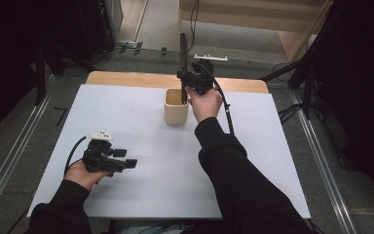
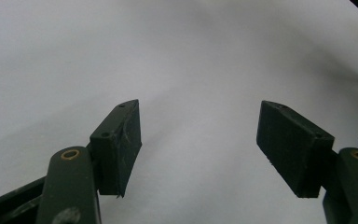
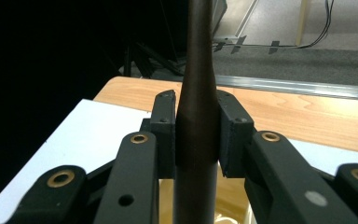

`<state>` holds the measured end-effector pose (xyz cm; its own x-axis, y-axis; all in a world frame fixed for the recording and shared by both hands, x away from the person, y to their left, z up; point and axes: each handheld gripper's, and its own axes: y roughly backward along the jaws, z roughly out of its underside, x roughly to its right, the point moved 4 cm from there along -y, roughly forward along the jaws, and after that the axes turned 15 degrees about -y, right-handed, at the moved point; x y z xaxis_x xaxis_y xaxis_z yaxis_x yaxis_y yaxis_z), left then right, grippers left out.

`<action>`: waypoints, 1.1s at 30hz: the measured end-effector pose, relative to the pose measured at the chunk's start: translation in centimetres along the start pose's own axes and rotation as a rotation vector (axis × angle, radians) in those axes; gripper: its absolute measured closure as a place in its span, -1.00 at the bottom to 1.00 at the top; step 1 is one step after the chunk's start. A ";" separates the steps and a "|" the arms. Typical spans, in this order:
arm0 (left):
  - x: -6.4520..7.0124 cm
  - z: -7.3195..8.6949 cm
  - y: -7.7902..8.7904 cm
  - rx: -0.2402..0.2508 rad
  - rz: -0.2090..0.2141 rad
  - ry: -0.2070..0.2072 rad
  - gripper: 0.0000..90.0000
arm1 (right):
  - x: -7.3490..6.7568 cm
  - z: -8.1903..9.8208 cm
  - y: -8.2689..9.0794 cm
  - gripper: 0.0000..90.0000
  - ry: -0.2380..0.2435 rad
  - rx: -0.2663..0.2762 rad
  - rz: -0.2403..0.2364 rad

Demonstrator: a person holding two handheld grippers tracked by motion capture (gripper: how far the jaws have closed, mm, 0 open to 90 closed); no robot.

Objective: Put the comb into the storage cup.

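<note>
A cream cup (image 1: 176, 107) stands at the back middle of the white table cover (image 1: 165, 190). Right above it my right gripper (image 1: 185, 84) is shut on a long dark brown rod-like handle (image 1: 183, 48) that stands upright, its lower end reaching down into the cup. In the right gripper view both pads press on the round handle (image 3: 198, 70), and the cup's pale inside (image 3: 230, 201) shows below. My left gripper (image 1: 126, 158) rests low at the front left, pointing right. Its jaws stand wide apart over bare white cover, and the left gripper (image 2: 199, 123) holds nothing.
A strip of wooden tabletop (image 1: 126, 78) shows behind the white cover. Dark stand legs (image 1: 44, 68) and cables lie on the floor around the table, with metal floor rails (image 1: 316, 161) on both sides. A white bracket (image 1: 210, 57) sits behind the far edge.
</note>
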<state>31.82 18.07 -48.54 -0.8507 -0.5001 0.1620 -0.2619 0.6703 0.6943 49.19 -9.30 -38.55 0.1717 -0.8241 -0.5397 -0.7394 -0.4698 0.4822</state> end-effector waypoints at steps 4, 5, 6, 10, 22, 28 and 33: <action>-0.1 0.0 0.0 0.002 0.000 -0.001 -0.30 | -0.2 -0.4 -0.5 0.55 -0.001 0.007 0.004; -0.1 0.0 0.0 0.001 0.000 -0.001 -0.30 | -0.2 -0.4 -0.7 0.55 -0.002 0.011 0.005; 0.0 0.0 0.0 0.001 0.000 -0.001 -0.30 | -0.2 -0.5 -0.8 0.55 -0.001 0.011 0.005; 0.0 0.0 -0.1 -0.002 0.002 -0.001 -0.30 | -0.3 -0.8 -1.5 0.55 0.010 0.018 0.021; 0.0 0.0 -0.1 -0.008 0.001 -0.007 -0.30 | 0.1 -0.9 -2.8 0.55 0.029 0.029 0.048; -0.1 0.0 0.0 -0.007 -0.001 -0.006 -0.30 | 0.1 -0.3 -3.2 0.55 0.042 0.023 0.058; -0.1 0.0 -0.1 -0.005 -0.001 -0.006 -0.30 | 0.2 0.0 -3.4 0.55 0.044 0.033 0.062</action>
<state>31.94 18.09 -48.61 -0.8530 -0.4976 0.1575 -0.2602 0.6669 0.6982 51.75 -7.92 -40.27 0.1533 -0.8648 -0.4782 -0.7702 -0.4077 0.4904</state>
